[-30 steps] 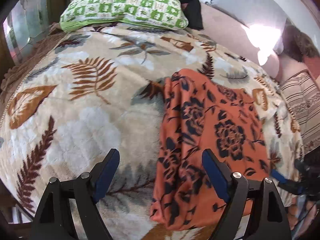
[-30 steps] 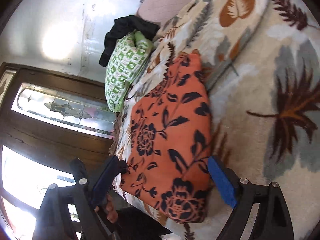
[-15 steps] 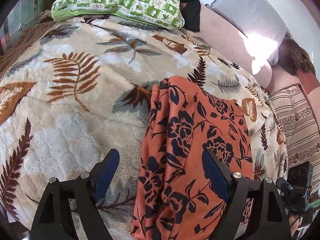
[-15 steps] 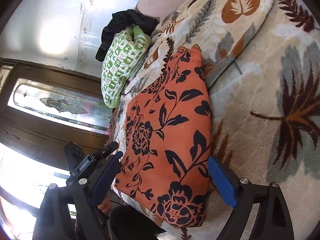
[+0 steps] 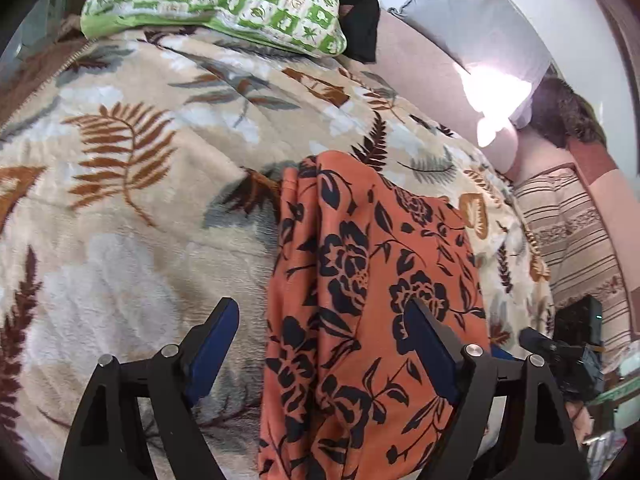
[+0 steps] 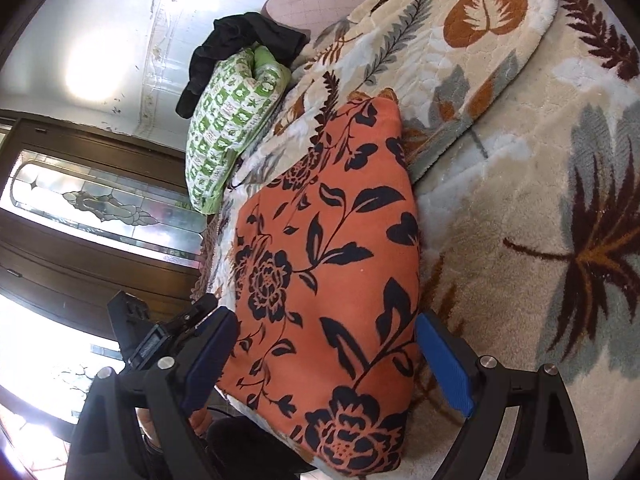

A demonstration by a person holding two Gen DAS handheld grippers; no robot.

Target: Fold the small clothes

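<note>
Orange floral garment [image 5: 372, 300] is lying folded into a long narrow strip on the leaf-print blanket [image 5: 132, 184], running away from the near edge of the bed toward its middle. Dark navy roses and vines are showing across the top layer; a lengthwise fold ridge is standing along its left side in the left wrist view. From the right wrist view the same garment [image 6: 336, 280] is looking flat and roughly rectangular, its near end sitting at the blanket's edge.

Left gripper [image 5: 322, 352] is hovering over the garment's near end, jaws standing wide apart, nothing between the pads; one finger is over bare blanket, the other over orange cloth. Right gripper [image 6: 328, 354] is likewise gaping wide, straddling the garment's near end without pressing on it. Whether either is touching the fabric cannot be told.

Farther off, a green checked pillow [image 5: 224, 0] is resting at the head of the bed, black clothing [image 5: 360, 12] bunched just beside it. A grey pillow [image 5: 476, 28] is leaning against the wall.
</note>
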